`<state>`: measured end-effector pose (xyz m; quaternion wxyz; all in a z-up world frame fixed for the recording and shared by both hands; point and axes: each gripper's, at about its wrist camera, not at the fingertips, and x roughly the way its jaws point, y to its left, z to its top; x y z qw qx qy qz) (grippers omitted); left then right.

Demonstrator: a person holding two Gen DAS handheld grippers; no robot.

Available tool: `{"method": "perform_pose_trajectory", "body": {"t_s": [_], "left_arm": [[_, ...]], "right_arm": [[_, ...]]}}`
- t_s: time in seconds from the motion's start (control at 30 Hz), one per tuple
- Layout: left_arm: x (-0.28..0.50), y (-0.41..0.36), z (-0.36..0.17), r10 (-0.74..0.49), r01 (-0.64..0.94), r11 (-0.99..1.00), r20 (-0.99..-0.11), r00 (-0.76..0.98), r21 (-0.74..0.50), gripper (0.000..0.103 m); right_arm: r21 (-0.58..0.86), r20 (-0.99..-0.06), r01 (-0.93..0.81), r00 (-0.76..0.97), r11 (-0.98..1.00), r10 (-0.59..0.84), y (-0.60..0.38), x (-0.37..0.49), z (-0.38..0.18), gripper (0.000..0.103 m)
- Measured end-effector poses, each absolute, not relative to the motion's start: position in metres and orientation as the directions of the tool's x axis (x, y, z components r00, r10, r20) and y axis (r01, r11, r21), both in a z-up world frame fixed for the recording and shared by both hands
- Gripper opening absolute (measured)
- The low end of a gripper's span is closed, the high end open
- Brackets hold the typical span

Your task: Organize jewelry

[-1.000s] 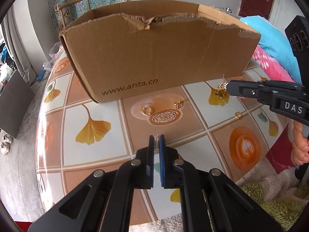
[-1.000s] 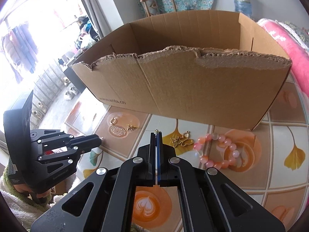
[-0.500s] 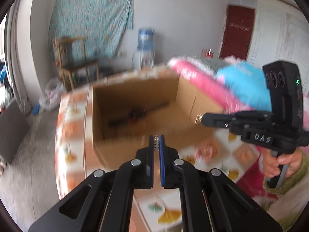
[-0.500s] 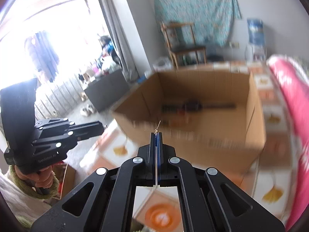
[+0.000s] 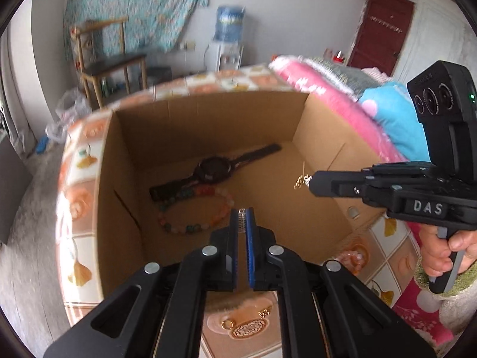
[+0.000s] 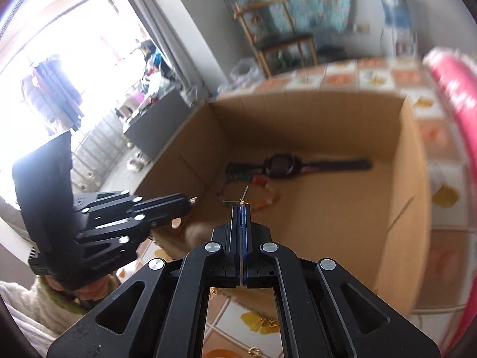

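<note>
Both grippers hang above the open cardboard box (image 5: 322,161) that sits on the table with the ginkgo-leaf tiled cloth (image 5: 393,256). The right gripper (image 5: 310,182) is clenched on a small gold earring (image 5: 300,180), whose thin post and dangling piece poke out past the tips over the box's interior, nearer its right wall. In its own wrist view the right gripper (image 6: 241,208) shows its jaws pressed together with the earring's (image 6: 242,197) fine wire ends sticking out at the tip. The left gripper (image 5: 242,217) has its jaws drawn close with only a narrow slit between them, and a small silvery, spring-like piece (image 5: 242,219) sits pinched in that slit; I cannot make out what it is. It too is held over the box, near the front wall.

Down on the box floor lie a dark wristwatch (image 5: 214,169), stretched out flat with its strap running diagonally, and just in front of it a multicoloured beaded bracelet (image 5: 196,208), touching the watch strap. Outside the box, on the cloth by the near wall, rest a gold ring (image 5: 227,324) and a small gold charm (image 5: 264,313); a pink beaded bracelet (image 5: 348,261) lies near the box's right front corner.
</note>
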<state>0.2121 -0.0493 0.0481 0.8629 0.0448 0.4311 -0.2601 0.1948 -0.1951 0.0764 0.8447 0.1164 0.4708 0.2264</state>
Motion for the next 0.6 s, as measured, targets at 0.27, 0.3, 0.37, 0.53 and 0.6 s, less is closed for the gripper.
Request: {"method": "perform_pose_trajectory", "body": {"t_s": [0.27, 0.3, 0.37, 0.53, 0.6], "left_arm": [[0.234, -0.05, 0.024, -0.409, 0.445, 0.871, -0.81, 0.42, -0.209, 0.005], [0.234, -0.049, 0.024, -0.409, 0.443, 0.872, -0.807, 0.426, -0.208, 0.005], [0.231, -0.047, 0.026, -0.407, 0.439, 0.875, -0.802, 0.437, -0.204, 0.005], [0.219, -0.037, 0.04, -0.413, 0.434, 0.878, -0.773, 0.481, -0.2, 0.005], [0.212, -0.032, 0.049, -0.42, 0.437, 0.877, -0.759, 0.498, -0.199, 0.005]], "right_arm": [[0.446, -0.76, -0.236, 0.411, 0.863, 0.504, -0.196, 0.203, 0.068, 0.009], [0.451, -0.753, -0.228, 0.422, 0.863, 0.506, -0.198, 0.201, 0.07, 0.009], [0.455, -0.743, -0.222, 0.439, 0.863, 0.505, -0.203, 0.201, 0.073, 0.01], [0.453, -0.709, -0.204, 0.507, 0.868, 0.489, -0.218, 0.185, 0.091, 0.015], [0.459, -0.686, -0.2, 0.54, 0.866, 0.488, -0.224, 0.174, 0.101, 0.016]]}}
